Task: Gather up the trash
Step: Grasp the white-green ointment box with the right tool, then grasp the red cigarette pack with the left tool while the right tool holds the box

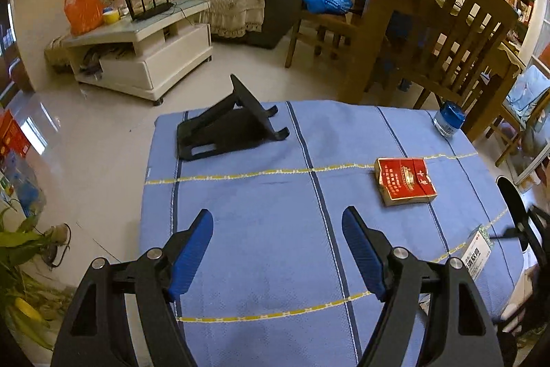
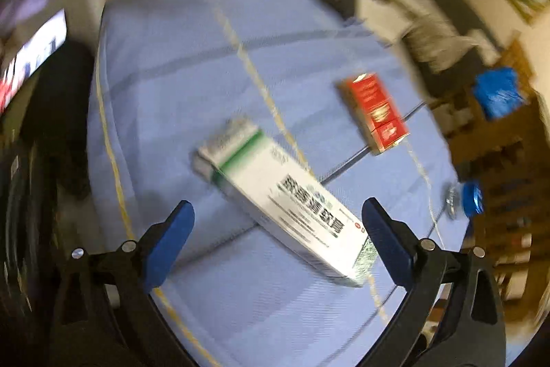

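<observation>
Two open claws above one white box, one red pack.

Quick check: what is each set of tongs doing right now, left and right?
Left tongs: open, empty, above the blue cloth.
Right tongs: open, holding nothing; white box lies between them, ungripped.

Cigarette pack on the table, stand far left, jar behind.

The left gripper is held angled downward, its blue-padded fingers spread apart with nothing gripped. The right gripper is likewise tilted downward, fingers spread wide.
</observation>
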The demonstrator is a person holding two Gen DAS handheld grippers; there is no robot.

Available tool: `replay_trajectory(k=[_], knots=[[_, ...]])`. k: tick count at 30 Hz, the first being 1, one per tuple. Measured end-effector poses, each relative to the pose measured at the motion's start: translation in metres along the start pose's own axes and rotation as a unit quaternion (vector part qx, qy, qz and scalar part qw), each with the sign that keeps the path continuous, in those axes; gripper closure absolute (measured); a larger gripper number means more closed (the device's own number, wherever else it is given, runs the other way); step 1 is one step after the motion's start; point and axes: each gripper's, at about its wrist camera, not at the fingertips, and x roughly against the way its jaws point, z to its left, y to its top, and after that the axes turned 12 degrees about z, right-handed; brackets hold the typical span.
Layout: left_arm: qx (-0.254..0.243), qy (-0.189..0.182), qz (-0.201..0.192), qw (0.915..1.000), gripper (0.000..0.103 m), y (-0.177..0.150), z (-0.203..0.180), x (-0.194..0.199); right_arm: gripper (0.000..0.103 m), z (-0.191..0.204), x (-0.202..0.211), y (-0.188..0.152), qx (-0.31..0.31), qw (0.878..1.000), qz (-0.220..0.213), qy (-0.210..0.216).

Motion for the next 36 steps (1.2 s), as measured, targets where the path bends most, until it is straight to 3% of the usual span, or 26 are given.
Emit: replay_trajectory(k=[4,8,10,12,16,19,21,23,25,26,29,31,33,34,36], knots=[[-0.026,-0.003,0.008,0.9996,0.028,0.002,-0.018,-0.009,0.007,-0.026,-0.037,0.004,0.026,0.997,0.070,0.021],[-0.073,-0.005,0.012,0.9973,0.027,0.008,-0.047,-0.019,0.007,-0.040,-0.053,0.011,0.000,0.994,0.075,0.082],[-0.098,-0.004,0.015,0.9950,0.025,0.014,-0.062,-0.026,0.014,-0.046,-0.056,0.007,-0.022,0.991,0.073,0.109],[-0.121,0.006,0.011,0.9926,0.025,0.020,-0.078,-0.035,0.033,-0.053,-0.055,-0.007,-0.059,0.983,0.070,0.161],[-0.175,-0.022,0.021,0.9842,0.025,0.035,-0.109,-0.054,0.048,-0.053,-0.044,-0.041,-0.133,0.975,0.065,0.168],[-0.284,-0.016,0.008,0.9587,0.023,0.037,-0.143,-0.069,0.049,-0.048,-0.034,-0.069,-0.180,0.962,0.045,0.201],[-0.364,0.022,-0.030,0.9308,0.021,0.030,-0.164,-0.077,0.049,-0.047,-0.030,-0.091,-0.211,0.952,0.025,0.221],[-0.419,0.010,-0.017,0.9077,0.021,0.027,-0.177,-0.087,0.050,-0.048,-0.027,-0.109,-0.241,0.941,0.008,0.239],[-0.456,-0.009,0.002,0.8901,0.019,0.024,-0.184,-0.093,0.050,-0.048,-0.025,-0.119,-0.252,0.937,-0.001,0.244],[-0.484,-0.012,0.005,0.8749,0.018,0.021,-0.188,-0.097,0.050,-0.047,-0.023,-0.124,-0.255,0.936,-0.005,0.244],[-0.515,-0.007,0.009,0.8570,0.014,0.022,-0.192,-0.106,0.050,-0.046,-0.020,-0.132,-0.260,0.934,-0.012,0.245],[-0.515,0.002,0.018,0.8571,0.013,0.030,-0.190,-0.116,0.050,-0.049,-0.020,-0.133,-0.264,0.932,-0.016,0.249],[-0.503,-0.004,0.049,0.8631,0.013,0.040,-0.187,-0.130,0.050,-0.049,-0.021,-0.128,-0.265,0.930,-0.019,0.252],[-0.495,-0.009,0.059,0.8668,0.006,0.045,-0.185,-0.134,0.050,-0.045,-0.021,-0.126,-0.267,0.929,-0.021,0.255],[-0.468,-0.036,0.077,0.8797,0.006,0.053,-0.177,-0.140,0.050,-0.049,-0.022,-0.126,-0.272,0.925,-0.023,0.263]])
